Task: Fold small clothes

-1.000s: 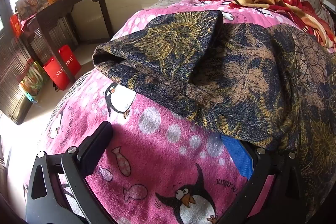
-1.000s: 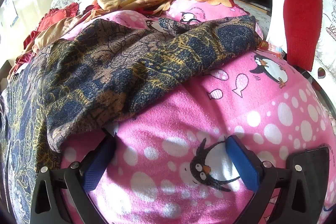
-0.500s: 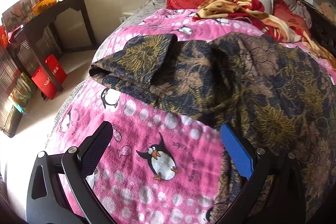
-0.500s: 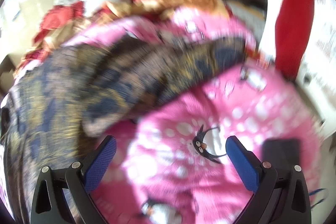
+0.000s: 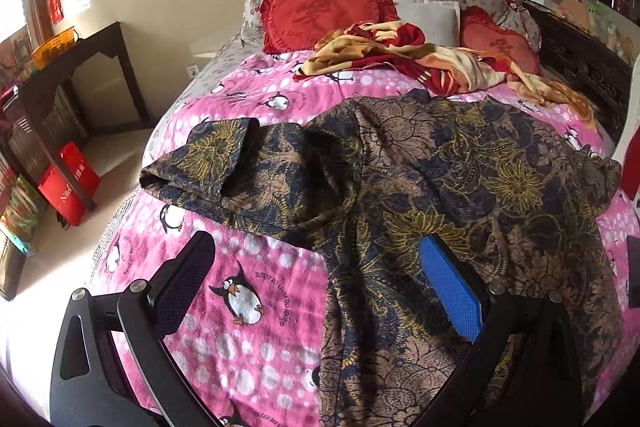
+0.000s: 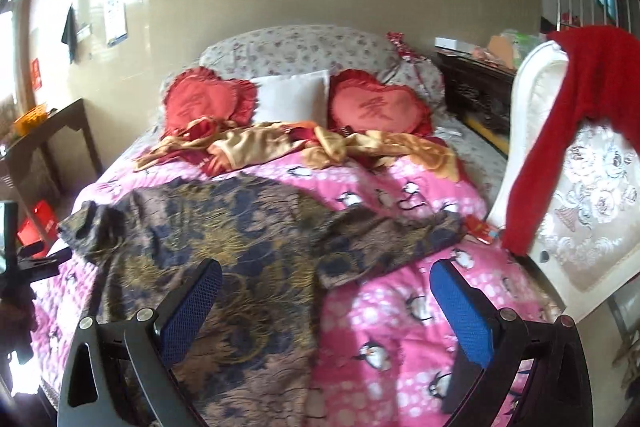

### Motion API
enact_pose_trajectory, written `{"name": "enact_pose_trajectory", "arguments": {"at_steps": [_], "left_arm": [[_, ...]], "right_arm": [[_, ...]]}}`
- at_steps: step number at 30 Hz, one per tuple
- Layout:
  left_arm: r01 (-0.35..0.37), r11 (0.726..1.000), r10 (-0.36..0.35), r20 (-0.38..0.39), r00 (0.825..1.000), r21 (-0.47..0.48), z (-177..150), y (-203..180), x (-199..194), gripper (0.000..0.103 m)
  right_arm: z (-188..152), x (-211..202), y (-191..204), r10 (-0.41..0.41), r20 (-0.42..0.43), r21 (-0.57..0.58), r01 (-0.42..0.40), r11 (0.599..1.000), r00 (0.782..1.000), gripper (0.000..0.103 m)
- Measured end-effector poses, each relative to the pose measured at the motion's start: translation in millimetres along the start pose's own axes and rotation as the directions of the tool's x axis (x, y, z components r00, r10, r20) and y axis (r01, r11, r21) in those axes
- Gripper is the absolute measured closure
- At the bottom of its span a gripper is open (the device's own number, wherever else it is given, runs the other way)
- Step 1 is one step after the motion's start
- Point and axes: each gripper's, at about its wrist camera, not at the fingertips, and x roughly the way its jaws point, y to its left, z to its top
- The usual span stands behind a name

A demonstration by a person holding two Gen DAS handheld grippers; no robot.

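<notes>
I have both tools lifted above the bed (image 5: 280, 99), and the dark flowered shirt (image 5: 440, 163) lies spread flat on the pink penguin blanket (image 5: 248, 339) ahead of and below them. Its long axis runs sleeve to sleeve across the bed, side to side from where I stand, with the body hanging toward me.

The left hand-held gripper (image 5: 320, 279) is wide apart and holds nothing; the left sleeve (image 5: 204, 163), partly doubled back on itself, lies ahead and to its left, while its right pad hangs over the shirt's body. The right hand-held gripper (image 6: 326, 301) is likewise spread wide and empty, with the right sleeve (image 6: 400, 239) stretching ahead toward the white chair (image 6: 568, 227) (a red garment (image 6: 568, 131) is draped over that chair, not part of my job).

Each sleeve is nearer to the tool on its own side, so I judge the next fold calls for each side to take its own sleeve and bring it inward across the body.
</notes>
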Motion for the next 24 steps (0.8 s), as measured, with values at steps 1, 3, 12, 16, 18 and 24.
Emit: {"name": "enact_pose_trajectory", "arguments": {"at_steps": [1, 3, 12, 16, 18, 24], "left_arm": [[0.001, 1.0, -0.001, 0.004, 1.0, 0.007, 1.8, -1.9, -3.4, 0.0], [0.004, 1.0, -0.004, 0.011, 1.0, 0.016, 5.3, -4.9, -9.7, 0.0], [0.011, 1.0, -0.011, 0.029, 1.0, 0.019, 31.6, -6.2, -35.3, 0.0], [0.002, 1.0, -0.003, 0.047, 0.999, 0.015, 44.1, -4.4, -45.1, 0.0], [-0.007, 1.0, 0.007, 0.06, 0.998, 0.013, 50.3, -2.8, -48.8, 0.0], [-0.012, 1.0, 0.013, 0.065, 0.998, -0.011, 58.0, 2.7, -43.2, 0.0]], "right_arm": [[-0.2, -0.2, 8.1, 0.009, -0.011, -0.008, -0.009, 1.0, 1.0, 0.0], [-0.4, 4.4, 23.0, 0.028, -0.062, -0.019, -0.029, 0.999, 0.998, 0.0], [45.8, -30.4, 80.3, 0.151, -0.077, -0.079, -0.157, 0.985, 0.986, 0.0], [77.2, -39.6, 95.5, 0.233, -0.104, -0.062, -0.24, 0.969, 0.967, 0.0], [89.8, -38.2, 99.6, 0.26, -0.103, -0.034, -0.265, 0.964, 0.96, 0.0], [103.1, -3.8, 120.1, 0.327, -0.089, 0.076, -0.321, 0.944, 0.941, 0.0]]}}
